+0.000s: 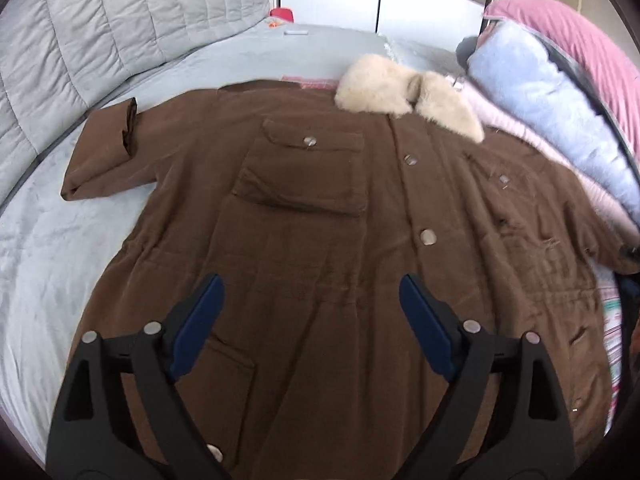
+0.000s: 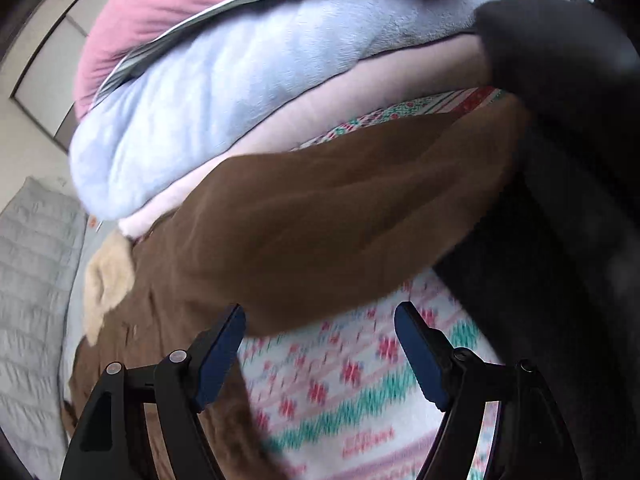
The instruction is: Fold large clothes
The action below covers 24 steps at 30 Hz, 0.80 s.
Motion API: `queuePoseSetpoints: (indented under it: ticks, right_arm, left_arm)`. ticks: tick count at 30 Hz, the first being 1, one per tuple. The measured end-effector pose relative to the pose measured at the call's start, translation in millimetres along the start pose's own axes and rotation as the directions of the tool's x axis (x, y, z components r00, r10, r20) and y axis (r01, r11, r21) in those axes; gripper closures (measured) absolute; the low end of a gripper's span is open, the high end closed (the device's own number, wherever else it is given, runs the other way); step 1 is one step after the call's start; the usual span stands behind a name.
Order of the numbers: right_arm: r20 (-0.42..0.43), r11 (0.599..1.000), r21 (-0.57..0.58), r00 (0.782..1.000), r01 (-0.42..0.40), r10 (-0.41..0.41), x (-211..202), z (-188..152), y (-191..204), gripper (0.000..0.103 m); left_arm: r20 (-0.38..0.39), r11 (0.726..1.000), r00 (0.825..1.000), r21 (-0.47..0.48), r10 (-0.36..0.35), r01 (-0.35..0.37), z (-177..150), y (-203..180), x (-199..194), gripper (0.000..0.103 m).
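Note:
A large brown coat [image 1: 304, 216] lies front-up and spread flat on a grey bed [image 1: 48, 240]. It has a cream fur collar [image 1: 404, 98], snap buttons and flap pockets. Its left sleeve [image 1: 100, 152] is folded back on the bed. My left gripper [image 1: 310, 292] is open and empty, above the coat's lower half. In the right wrist view, the coat's other sleeve [image 2: 340, 216] lies out over a patterned blanket [image 2: 360, 384]. My right gripper [image 2: 320, 320] is open and empty, just short of that sleeve. The collar also shows there [image 2: 106, 280].
A stack of folded blankets, pink [image 1: 560, 44] and light blue [image 1: 536, 92], lies along the coat's right side. A grey quilted headboard [image 1: 120, 16] is on the left. A dark object [image 2: 568, 160] fills the right of the right wrist view.

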State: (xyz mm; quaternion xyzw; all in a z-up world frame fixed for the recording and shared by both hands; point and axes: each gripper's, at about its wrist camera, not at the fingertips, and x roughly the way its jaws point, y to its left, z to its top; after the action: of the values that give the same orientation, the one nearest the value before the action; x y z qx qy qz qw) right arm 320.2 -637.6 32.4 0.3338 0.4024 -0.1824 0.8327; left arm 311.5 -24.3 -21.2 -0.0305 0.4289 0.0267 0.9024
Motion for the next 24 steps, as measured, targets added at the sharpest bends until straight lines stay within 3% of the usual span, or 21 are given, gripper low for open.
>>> queuePoseSetpoints:
  ticks: [4, 10, 11, 14, 15, 18, 24]
  right_arm:
    - [0.037, 0.999, 0.013, 0.998, 0.052, -0.052, 20.7, 16.1, -7.7, 0.025]
    - [0.150, 0.999, 0.027, 0.988, 0.045, -0.048, 19.4, 33.2, -13.4, 0.027]
    - [0.179, 0.999, 0.019, 0.983, 0.036, -0.039, 16.0, 34.2, -12.4, 0.032]
    - [0.220, 1.000, 0.012, 0.975, 0.028, -0.030, 5.9, 38.7, -12.1, 0.068]
    - [0.229, 1.000, 0.012, 0.973, 0.015, -0.018, 1.5, 40.3, -12.0, 0.073]
    - [0.277, 0.999, -0.001, 0.960, -0.050, 0.048, -16.5, 42.7, -9.9, 0.077]
    - [0.366, 0.994, -0.032, 0.924, -0.105, 0.109, -53.0, 46.7, 1.2, 0.089]
  left_arm:
    - [-0.065, 1.000, 0.998, -0.023, 0.018, -0.020, 0.7, 10.5, 17.0, 0.012]
    - [-0.048, 0.998, 0.998, -0.049, 0.039, -0.042, 4.9, 22.6, 16.2, 0.006]
    - [-0.052, 0.998, 0.998, -0.055, 0.034, -0.037, 5.1, 23.9, 17.0, 0.005]
    - [-0.068, 0.997, 0.997, -0.067, 0.021, -0.026, 4.4, 25.4, 20.6, 0.005]
    - [-0.070, 0.998, 0.997, -0.065, 0.021, -0.026, 4.4, 25.0, 21.3, 0.005]
    - [-0.083, 0.998, 0.997, -0.068, -0.003, -0.003, 4.2, 25.3, 22.6, 0.005]
    - [-0.092, 0.993, 0.995, -0.112, -0.049, 0.038, 5.3, 31.2, 20.8, 0.005]
